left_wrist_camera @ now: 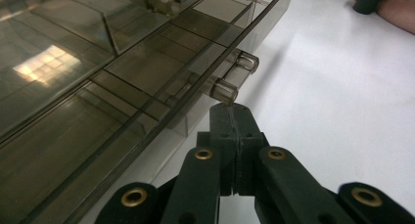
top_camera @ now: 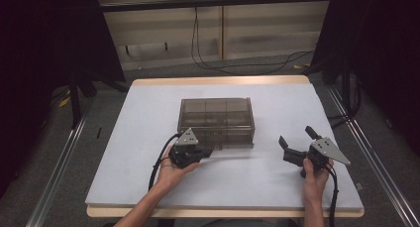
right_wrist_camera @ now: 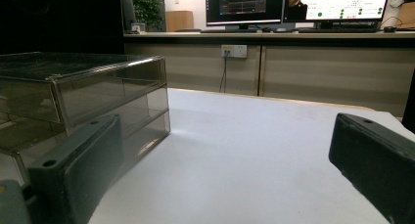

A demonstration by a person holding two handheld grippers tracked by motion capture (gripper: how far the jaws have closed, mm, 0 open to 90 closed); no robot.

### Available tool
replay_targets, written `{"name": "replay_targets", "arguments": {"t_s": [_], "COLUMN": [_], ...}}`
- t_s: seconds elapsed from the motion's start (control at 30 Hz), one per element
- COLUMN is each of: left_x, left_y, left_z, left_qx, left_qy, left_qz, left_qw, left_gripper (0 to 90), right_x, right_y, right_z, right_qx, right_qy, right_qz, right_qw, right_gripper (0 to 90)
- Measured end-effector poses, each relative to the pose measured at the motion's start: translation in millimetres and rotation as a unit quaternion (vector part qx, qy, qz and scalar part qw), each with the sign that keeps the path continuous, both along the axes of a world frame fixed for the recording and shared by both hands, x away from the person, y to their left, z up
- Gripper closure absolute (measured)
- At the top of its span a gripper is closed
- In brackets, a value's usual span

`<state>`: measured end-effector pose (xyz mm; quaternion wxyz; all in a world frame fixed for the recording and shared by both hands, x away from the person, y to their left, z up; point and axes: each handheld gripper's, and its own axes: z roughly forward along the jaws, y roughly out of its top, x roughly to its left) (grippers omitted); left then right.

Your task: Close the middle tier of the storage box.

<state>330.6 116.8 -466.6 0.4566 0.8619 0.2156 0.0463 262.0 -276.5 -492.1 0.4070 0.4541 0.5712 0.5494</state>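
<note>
A smoke-tinted transparent plastic drawer box (top_camera: pixel 216 122) sits a little beyond the middle of the white table (top_camera: pixel 138 138), its long front side facing the person. It is a low, rectangular cabinet with a flat top, and thin inner walls divide it into compartments that show through the brownish plastic. In the left gripper view the box (left_wrist_camera: pixel 98 87) fills the upper left, its glossy top catching a bright reflection of the ceiling light, and a small clear drawer handle (left_wrist_camera: pixel 234 77), made of two short round pegs, juts out from the front edge. In the right gripper view the box (right_wrist_camera: pixel 88 97) stands at 9 o'clock, showing stacked tiers, with its corner resting on the tabletop.

The left gripper (top_camera: pixel 207 151) lies at the box's front, near its 7 o'clock corner. Its jaws are clenched together with nothing between them, and their joined tips (left_wrist_camera: pixel 231 117) sit just below the handle, touching or nearly touching it; which of the two I cannot tell. The left hand (top_camera: pixel 171 171) grips the tool from behind.

The right gripper (top_camera: pixel 295 142) is at 4 o'clock from the box and well apart from it, its jaws spread wide and released over bare table, held in the right hand (top_camera: pixel 314 176).

Beyond the table's far edge, black cables (top_camera: pixel 237 63) trail across the floor.
</note>
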Motion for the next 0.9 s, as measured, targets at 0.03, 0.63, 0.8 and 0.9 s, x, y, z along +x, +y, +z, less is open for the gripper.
{"name": "replay_targets", "arguments": {"t_s": [0.03,0.63,0.8,0.9], "left_x": [-0.1,5.0,6.5,6.9], "left_y": [0.9,2.6,2.5,2.9], "left_z": [0.0,-0.1,-0.9,-0.1], "left_qx": [0.005,-0.003,-0.002,0.001], "left_qy": [-0.001,0.0,0.003,-0.002], "left_qz": [0.001,0.009,0.01,0.007], "left_qw": [1.0,1.0,0.9999,1.0], "left_gripper": [90.0,90.0,90.0,90.0], "right_x": [-0.1,0.3,0.3,0.3], "right_y": [0.2,-0.2,0.1,-0.1], "right_z": [0.0,0.1,0.2,0.1], "right_qx": [-0.001,0.0,0.002,0.0], "right_qy": [-0.001,0.002,0.002,0.002], "right_qz": [-0.003,-0.003,-0.004,-0.004], "right_qw": [1.0,1.0,1.0,1.0], "right_gripper": [0.0,0.0,0.0,0.0]}}
